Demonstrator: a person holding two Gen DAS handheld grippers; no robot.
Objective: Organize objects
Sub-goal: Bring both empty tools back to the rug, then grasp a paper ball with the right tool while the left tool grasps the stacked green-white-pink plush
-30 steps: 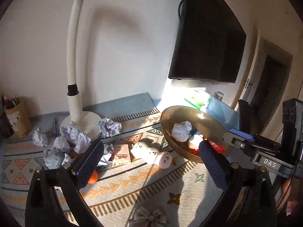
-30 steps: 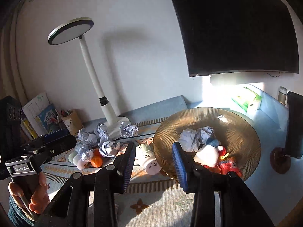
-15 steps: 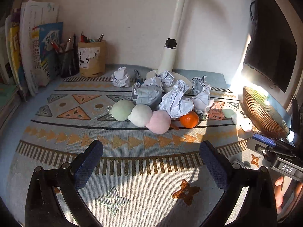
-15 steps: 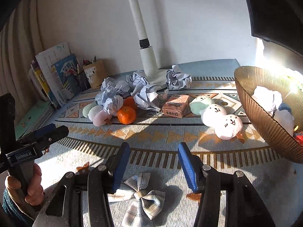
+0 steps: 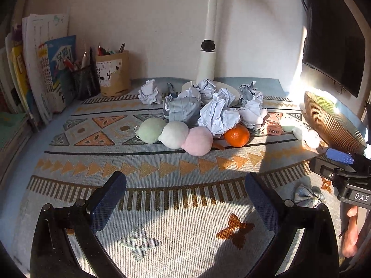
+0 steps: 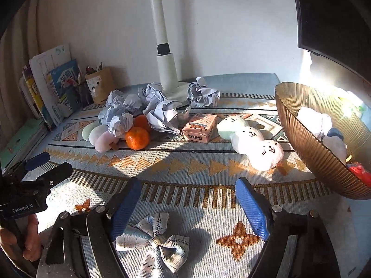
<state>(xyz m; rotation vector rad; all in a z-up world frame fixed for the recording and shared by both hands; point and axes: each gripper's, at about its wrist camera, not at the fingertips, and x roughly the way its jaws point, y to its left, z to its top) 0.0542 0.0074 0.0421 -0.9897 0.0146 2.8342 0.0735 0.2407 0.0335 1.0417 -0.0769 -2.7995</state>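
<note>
My right gripper [image 6: 189,205] hangs low over the patterned mat [image 6: 185,169], its jaws opening, with a plaid fabric bow [image 6: 153,241] lying just under and between them, untouched. My left gripper [image 5: 185,199] stands open over bare mat. Ahead lie crumpled paper balls [image 5: 218,115], an orange [image 5: 236,135], a row of pastel plush balls [image 5: 175,134], a second plush trio with faces [image 6: 250,139] and a small pink carton [image 6: 200,127]. A ribbed amber bowl [image 6: 308,143] at the right holds paper and toys.
A white lamp [image 6: 167,69] stands on its base at the back. Books [image 5: 44,69] and pen cups [image 5: 111,74] line the left wall. A dark screen [image 5: 334,34] hangs at the right. A person's hand [image 6: 23,241] holds the left gripper's handle.
Both grippers dropped from looking at the wall and bowl to low over the mat. The right gripper's jaws spread much wider above the bow. The left stayed open.
</note>
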